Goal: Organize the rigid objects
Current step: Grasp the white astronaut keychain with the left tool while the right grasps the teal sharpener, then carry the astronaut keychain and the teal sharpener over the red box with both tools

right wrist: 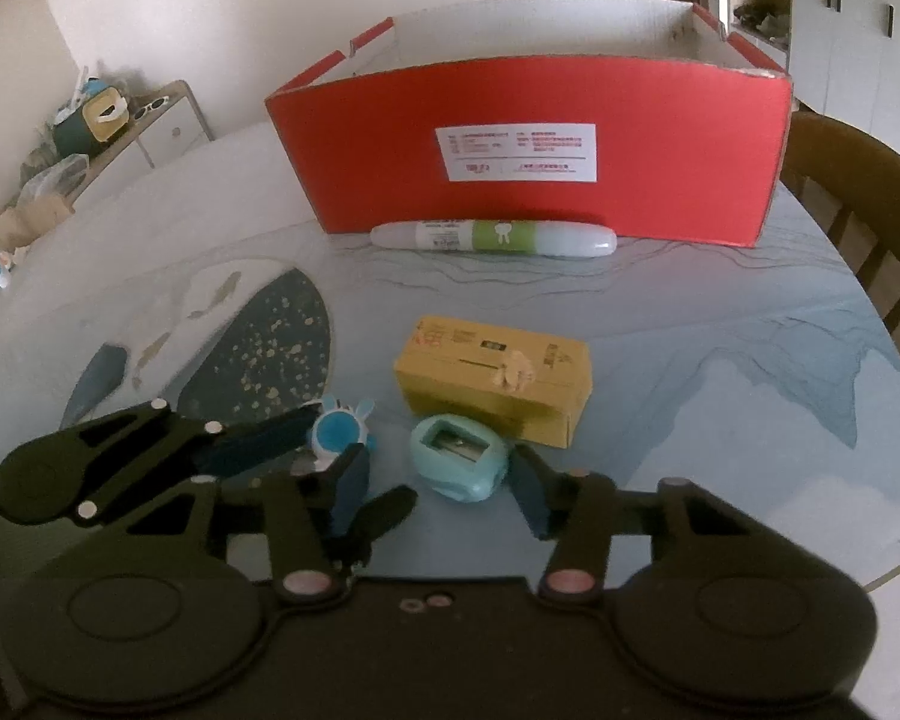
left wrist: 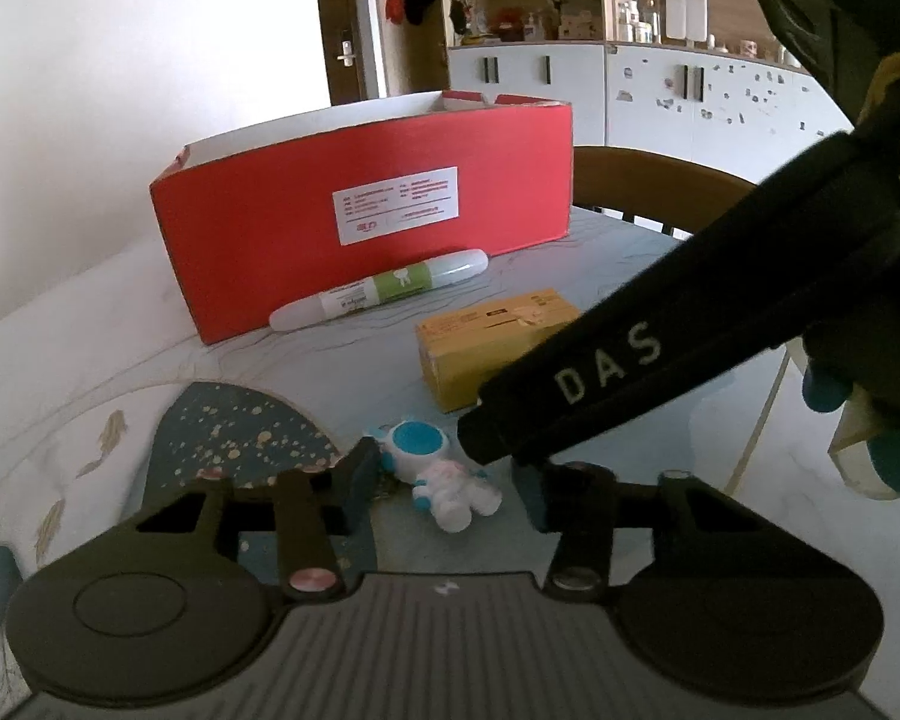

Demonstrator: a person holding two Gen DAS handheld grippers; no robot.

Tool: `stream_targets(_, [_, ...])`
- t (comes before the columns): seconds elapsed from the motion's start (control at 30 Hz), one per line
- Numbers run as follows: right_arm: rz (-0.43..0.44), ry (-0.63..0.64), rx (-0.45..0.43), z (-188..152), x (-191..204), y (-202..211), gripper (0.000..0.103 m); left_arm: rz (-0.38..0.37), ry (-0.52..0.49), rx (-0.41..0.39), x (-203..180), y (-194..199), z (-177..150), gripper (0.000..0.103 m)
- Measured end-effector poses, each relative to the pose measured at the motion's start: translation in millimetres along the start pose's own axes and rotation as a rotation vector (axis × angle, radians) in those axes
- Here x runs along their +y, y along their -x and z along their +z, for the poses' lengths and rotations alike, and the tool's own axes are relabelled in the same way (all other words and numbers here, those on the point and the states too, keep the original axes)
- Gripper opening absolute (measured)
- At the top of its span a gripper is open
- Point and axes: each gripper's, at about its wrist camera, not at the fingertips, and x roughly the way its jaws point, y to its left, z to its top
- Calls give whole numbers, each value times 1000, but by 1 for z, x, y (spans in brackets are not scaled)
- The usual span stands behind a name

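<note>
A small white and blue astronaut figure [left wrist: 435,471] lies on the table between my left gripper's [left wrist: 444,489] open fingers; it also shows in the right wrist view [right wrist: 339,429]. A teal pencil sharpener [right wrist: 459,462] sits between my right gripper's [right wrist: 441,489] open fingers, not clamped. Behind them lie a yellow carton [right wrist: 495,381] and a white and green tube [right wrist: 492,237] against an open red box [right wrist: 534,150]. The box [left wrist: 360,204], the tube [left wrist: 384,288] and the carton [left wrist: 492,336] also show in the left wrist view. The right gripper's body [left wrist: 660,324] crosses the left wrist view.
The round table [right wrist: 720,372] has a blue and white patterned top. A wooden chair [right wrist: 858,192] stands at the right behind the box. A low cabinet with clutter [right wrist: 90,126] is at the far left. White cupboards [left wrist: 660,96] stand in the background.
</note>
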Motion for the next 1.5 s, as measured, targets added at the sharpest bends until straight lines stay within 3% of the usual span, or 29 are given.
stream_targets(0.13, [14, -3, -2, 1, -1, 0, 44, -9, -7, -2, -1, -2, 1, 37])
stream_targets(0.27, [16, 4, -13, 1, 0, 3, 39, -10, -11, -5, -2, -2, 1, 36])
stream_targets(0.33, [19, -3, -21, 1, -3, 5, 28, -11, -10, -5, -1, -2, 1, 36])
stream_targets(1.07, [27, 23, -86, 2, -18, 48, 26, 15, 58, 11, 16, 3, 5, 36])
stream_targets(1.5, [-21, 35, -192, 32, -28, 82, 25, 49, 105, -19, 39, 26, 52, 36])
